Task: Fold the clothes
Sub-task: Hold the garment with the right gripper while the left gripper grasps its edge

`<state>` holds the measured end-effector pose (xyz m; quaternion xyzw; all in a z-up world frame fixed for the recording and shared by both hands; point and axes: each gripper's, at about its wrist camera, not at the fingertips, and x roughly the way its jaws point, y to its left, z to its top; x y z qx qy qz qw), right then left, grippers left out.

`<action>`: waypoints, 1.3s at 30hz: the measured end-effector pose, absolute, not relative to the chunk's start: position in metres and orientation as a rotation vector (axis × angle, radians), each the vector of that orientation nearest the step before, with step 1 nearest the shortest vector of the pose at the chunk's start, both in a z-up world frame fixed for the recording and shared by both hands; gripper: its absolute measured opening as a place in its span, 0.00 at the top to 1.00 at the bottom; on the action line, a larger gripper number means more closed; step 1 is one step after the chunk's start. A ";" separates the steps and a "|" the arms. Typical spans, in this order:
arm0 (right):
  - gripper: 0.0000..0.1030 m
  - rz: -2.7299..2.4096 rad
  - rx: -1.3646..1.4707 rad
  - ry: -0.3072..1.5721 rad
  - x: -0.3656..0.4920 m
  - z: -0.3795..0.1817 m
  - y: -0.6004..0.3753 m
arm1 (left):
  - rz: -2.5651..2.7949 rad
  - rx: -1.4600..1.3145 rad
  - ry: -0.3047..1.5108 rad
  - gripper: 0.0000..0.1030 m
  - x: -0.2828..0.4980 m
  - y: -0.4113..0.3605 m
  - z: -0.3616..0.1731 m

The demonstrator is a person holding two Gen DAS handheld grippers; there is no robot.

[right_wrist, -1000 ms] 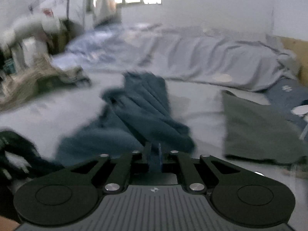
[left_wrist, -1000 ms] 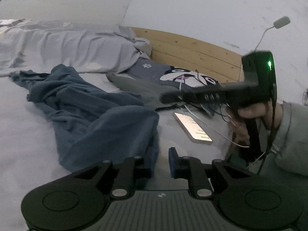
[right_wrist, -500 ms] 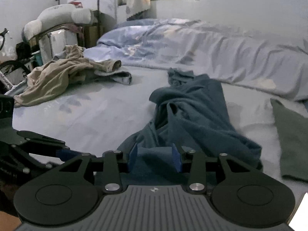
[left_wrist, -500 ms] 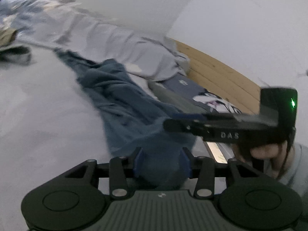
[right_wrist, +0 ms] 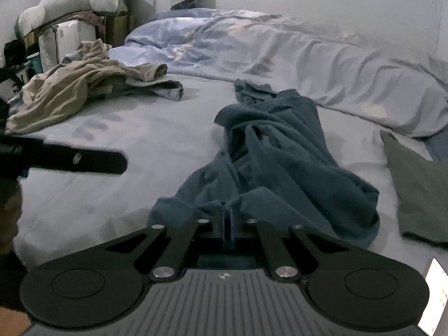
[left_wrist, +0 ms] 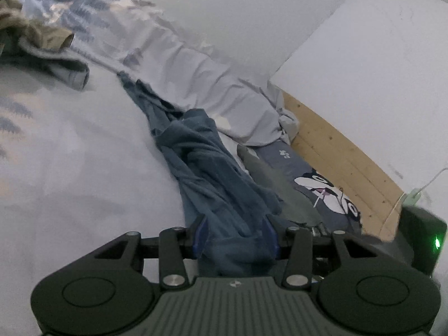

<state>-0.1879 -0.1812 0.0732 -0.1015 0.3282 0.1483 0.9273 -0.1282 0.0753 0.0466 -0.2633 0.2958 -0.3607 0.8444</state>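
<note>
Lying rumpled lengthwise, dark blue garment (right_wrist: 280,154), near edge in right claw (right_wrist: 227,224)

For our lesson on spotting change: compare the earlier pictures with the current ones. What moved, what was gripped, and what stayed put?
The right gripper opened around the blue garment's near edge, then shut on it. The left gripper opened and rolled; blue cloth now lies between its open jaws, where earlier they stood nearly shut. The green garment, beige clothes and duvet stayed put.
</note>
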 end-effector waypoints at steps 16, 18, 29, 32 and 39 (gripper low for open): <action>1.00 0.456 -0.228 0.757 -0.288 0.076 -0.166 | -0.673 -0.746 0.705 0.60 -0.112 0.089 0.028; 0.98 0.416 -0.198 0.723 -0.285 0.085 -0.174 | -0.673 -0.737 0.705 0.60 -0.112 0.088 0.028; 0.66 0.306 -0.219 0.601 -0.259 0.120 -0.186 | -0.688 -0.760 0.712 0.60 -0.108 0.084 0.032; 0.66 0.310 -0.239 0.606 -0.253 0.116 -0.183 | -0.720 -0.743 0.707 0.60 -0.110 0.080 0.036; 0.66 0.330 -0.287 0.626 -0.247 0.097 -0.179 | -0.803 -0.620 0.642 0.60 -0.123 0.068 0.051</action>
